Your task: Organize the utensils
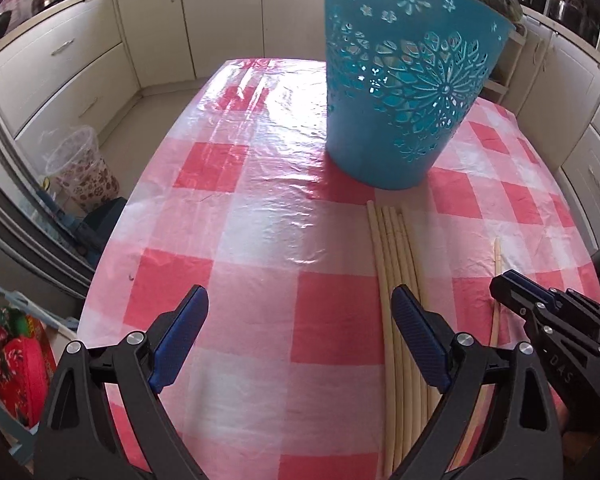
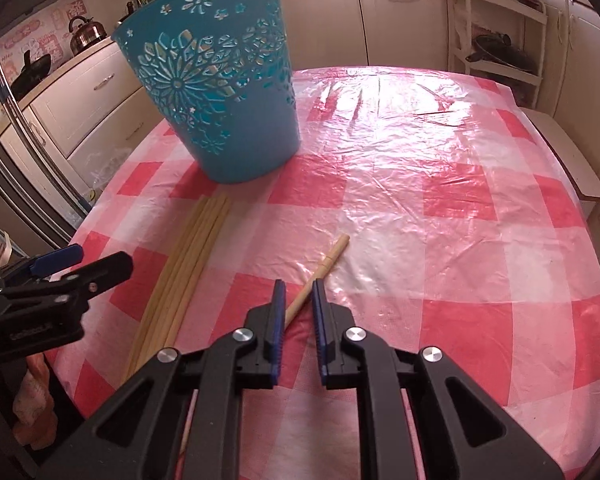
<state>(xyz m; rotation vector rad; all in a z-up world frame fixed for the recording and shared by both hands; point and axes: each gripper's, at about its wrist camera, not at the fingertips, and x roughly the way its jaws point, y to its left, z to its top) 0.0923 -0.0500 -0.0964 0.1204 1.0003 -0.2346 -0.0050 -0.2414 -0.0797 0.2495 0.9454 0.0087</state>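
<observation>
1. Looking from the left wrist: one blue basket with cut-out flower patterns stands upright on the worktop, which is covered in a red-and-white checked plastic cloth. Just in front of its base lies a bundle of chopsticks, about five or six pale sticks side by side and touching one another; an exact count is hard where they crowd together. Their long axis runs from the basket's foot back toward the camera. One single chopstick lies apart to the right of the bundle, roughly parallel to it. The left tool hovers with its two blue-padded fingers spread wide, nothing between them; its right finger sits over the bundle. The right tool enters from the right edge, directly over the single chopstick.

2. Looking from the right wrist: the same single basket stands at upper left, with the bundle fanning from its base toward the near worktop edge. The single chopstick lies diagonally, thick end pointing up and right, the other end passing down and left between the fingers of the right tool. Those fingers are narrowed but a gap shows, and whether either pad touches the stick cannot be told. The left tool shows at the left edge.
</observation>
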